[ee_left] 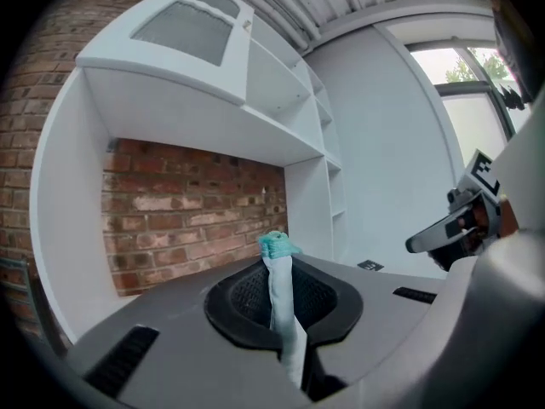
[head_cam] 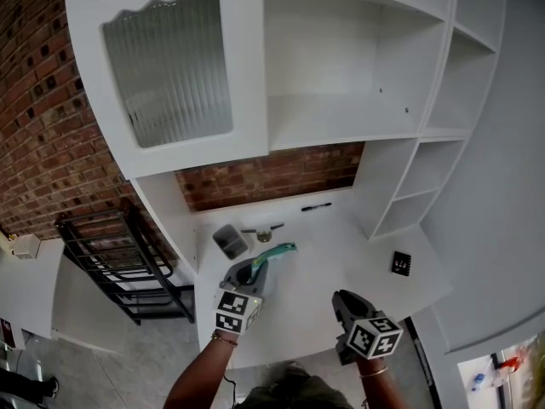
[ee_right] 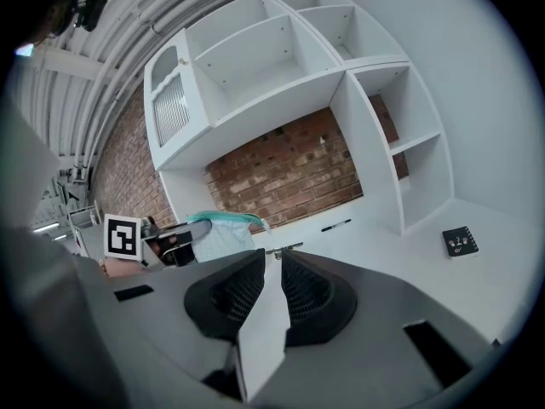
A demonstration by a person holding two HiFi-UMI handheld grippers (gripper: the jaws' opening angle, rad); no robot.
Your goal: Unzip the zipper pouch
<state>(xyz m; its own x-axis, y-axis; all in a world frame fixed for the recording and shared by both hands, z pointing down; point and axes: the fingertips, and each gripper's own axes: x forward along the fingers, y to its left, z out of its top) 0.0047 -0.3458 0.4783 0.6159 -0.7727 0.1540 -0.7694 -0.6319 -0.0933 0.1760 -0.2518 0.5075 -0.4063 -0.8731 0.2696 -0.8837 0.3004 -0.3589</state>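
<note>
My left tongs (head_cam: 253,273) are clamped on one end of the teal pouch (head_cam: 277,251), holding it just above the bench's (head_cam: 341,245) left half. My right tongs (head_cam: 342,300), over the bench's front edge, stand slightly apart, empty and off the zip. I can't tell how far it's open

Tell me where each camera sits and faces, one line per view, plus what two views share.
Head view: on the person's head, steeply down at the white desk; both forearms, left gripper and right gripper show.
Left gripper view: on the left gripper, facing the brick wall along jaws shut on the teal pouch; right gripper at right.
Right gripper view: on the right gripper, facing the shelves along slightly parted, empty jaws; left gripper at left.
Shared: both gripper views show the black card.
</note>
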